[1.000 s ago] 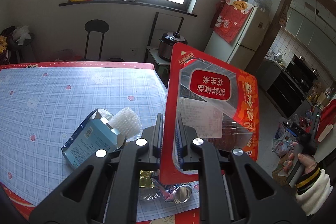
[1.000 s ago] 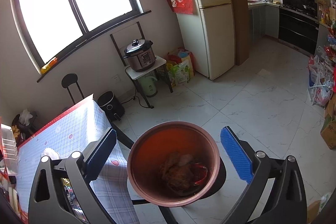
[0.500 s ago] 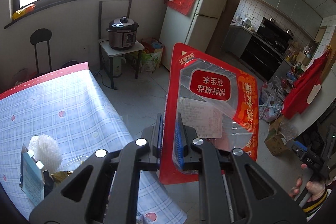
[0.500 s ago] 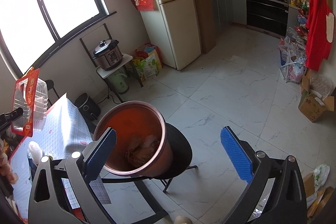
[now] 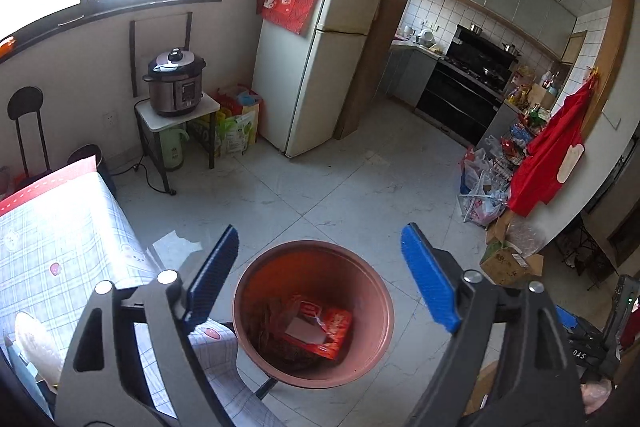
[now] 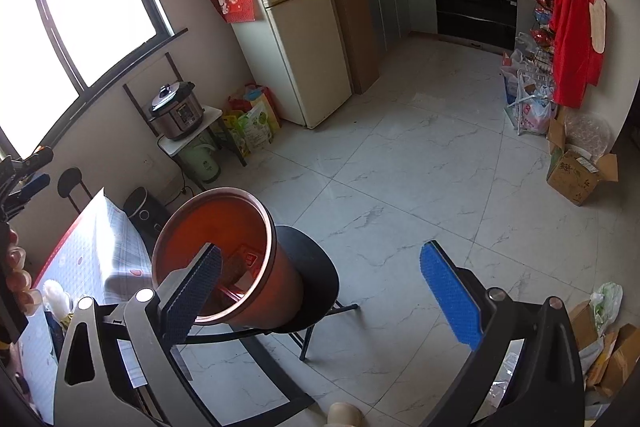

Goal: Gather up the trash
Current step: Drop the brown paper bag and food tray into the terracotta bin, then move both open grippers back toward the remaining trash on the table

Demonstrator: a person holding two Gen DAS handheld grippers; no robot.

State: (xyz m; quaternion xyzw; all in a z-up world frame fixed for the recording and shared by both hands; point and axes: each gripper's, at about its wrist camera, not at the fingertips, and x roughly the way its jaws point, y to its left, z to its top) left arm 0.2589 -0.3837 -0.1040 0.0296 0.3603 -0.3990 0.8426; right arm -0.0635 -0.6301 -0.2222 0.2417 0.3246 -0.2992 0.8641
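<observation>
My left gripper (image 5: 319, 233) hangs over the brown-red bin (image 5: 316, 259), its jaws opening wide with nothing between them. The red snack package (image 5: 320, 327) lies inside the bin on top of other rubbish. In the right wrist view the bin (image 6: 216, 223) stands tilted on a black stool (image 6: 312, 267) at the lower left, with the package (image 6: 249, 261) showing inside. My right gripper (image 6: 320, 249) is open and holds nothing; its left finger overlaps the bin's rim. A white foam net (image 5: 36, 343) and other scraps remain on the checked table (image 5: 60, 239).
A fridge (image 5: 312, 67) and a pressure cooker (image 5: 176, 83) on a small stand line the far wall. Cardboard boxes (image 6: 580, 175), bags and a red apron (image 6: 576, 19) crowd the right side. The tiled floor (image 6: 400, 167) is open in the middle.
My left gripper swung from the table over to the bin, opened and let go of the red package, which now lies in the bin. The right gripper shifted right, away from the bin.
</observation>
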